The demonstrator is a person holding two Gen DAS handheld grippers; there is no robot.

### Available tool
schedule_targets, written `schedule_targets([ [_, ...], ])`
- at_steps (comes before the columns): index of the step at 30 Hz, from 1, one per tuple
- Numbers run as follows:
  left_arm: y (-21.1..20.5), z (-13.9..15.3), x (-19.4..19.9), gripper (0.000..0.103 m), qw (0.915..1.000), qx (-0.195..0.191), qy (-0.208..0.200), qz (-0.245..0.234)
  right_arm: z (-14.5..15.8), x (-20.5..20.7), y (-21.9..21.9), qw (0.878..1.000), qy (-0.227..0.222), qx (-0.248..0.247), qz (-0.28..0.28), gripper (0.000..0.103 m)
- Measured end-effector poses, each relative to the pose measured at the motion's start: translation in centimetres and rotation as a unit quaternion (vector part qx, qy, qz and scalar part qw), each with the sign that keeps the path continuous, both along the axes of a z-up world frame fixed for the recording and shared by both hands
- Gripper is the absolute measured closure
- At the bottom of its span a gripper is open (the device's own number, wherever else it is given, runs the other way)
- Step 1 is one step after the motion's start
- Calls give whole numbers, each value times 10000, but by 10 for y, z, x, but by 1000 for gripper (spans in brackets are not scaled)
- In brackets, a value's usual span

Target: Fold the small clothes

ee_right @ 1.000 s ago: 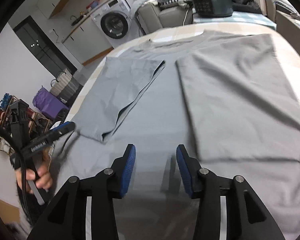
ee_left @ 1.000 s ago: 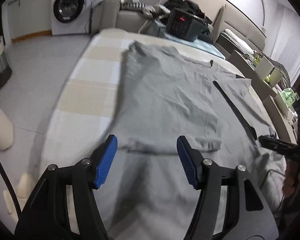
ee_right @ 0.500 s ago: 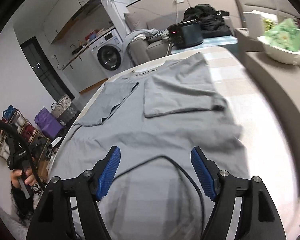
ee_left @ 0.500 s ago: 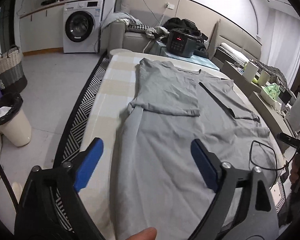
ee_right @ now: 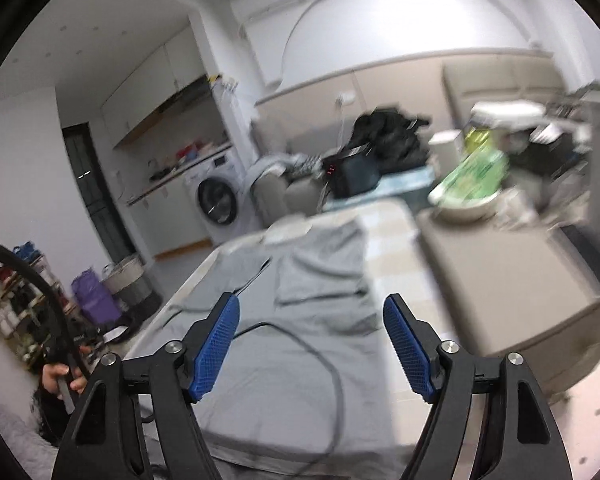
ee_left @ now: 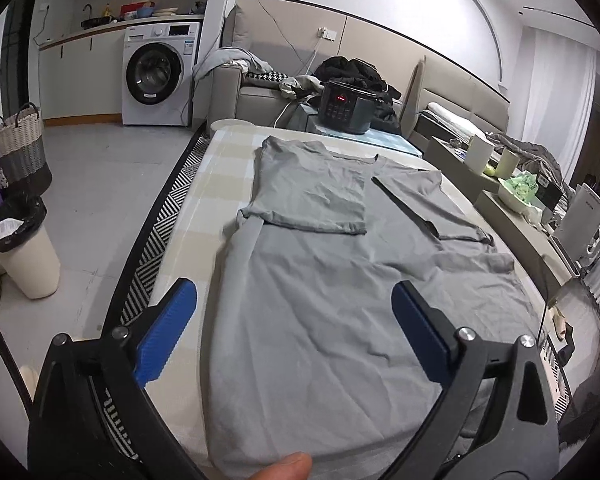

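Note:
A grey T-shirt [ee_left: 312, 280] lies flat on the checked table [ee_left: 216, 184], both sleeves folded inward over its chest. My left gripper [ee_left: 294, 320] is open and empty, held above the shirt's hem end. My right gripper [ee_right: 310, 344] is open and empty, raised above the near end of the shirt [ee_right: 300, 320]; this view is blurred by motion. A black cable [ee_right: 324, 356] lies across the shirt below it.
A dark cooker [ee_left: 346, 106] stands at the table's far end. A side counter [ee_left: 512, 216] with cups and a green bowl runs along the right. A bin [ee_left: 24, 248] and basket [ee_left: 16, 148] stand on the floor at left.
Both grippers have opened wide and pulled back and up from the shirt. The right gripper has tilted upward, its view now blurred.

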State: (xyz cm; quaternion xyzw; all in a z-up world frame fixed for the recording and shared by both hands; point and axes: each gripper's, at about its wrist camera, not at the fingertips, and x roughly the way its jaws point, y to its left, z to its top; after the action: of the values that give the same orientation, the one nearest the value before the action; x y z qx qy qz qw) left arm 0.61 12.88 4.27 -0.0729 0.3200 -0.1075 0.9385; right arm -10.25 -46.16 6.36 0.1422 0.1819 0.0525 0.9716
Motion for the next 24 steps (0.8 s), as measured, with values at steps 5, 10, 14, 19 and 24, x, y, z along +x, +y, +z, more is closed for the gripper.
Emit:
schedule_targets([
  [5, 2, -12, -19, 6, 9993, 328, 189, -57, 17, -38, -10, 9967, 150, -700, -386, 11],
  [10, 25, -35, -46, 6, 9970, 465, 614, 97, -32, -25, -14, 9957, 840, -397, 30, 11],
  [14, 53, -59, -83, 6, 9942, 272, 956, 417, -85, -5, -18, 9888, 1474, -1, 221, 14],
  [19, 69, -81, -91, 7, 9917, 85, 1084, 681, -102, 9, -12, 9903, 1351, 61, 307, 22],
  [24, 53, -78, -85, 7, 9951, 93, 849, 494, -90, 51, 25, 9915, 738, -248, 1044, 29],
])
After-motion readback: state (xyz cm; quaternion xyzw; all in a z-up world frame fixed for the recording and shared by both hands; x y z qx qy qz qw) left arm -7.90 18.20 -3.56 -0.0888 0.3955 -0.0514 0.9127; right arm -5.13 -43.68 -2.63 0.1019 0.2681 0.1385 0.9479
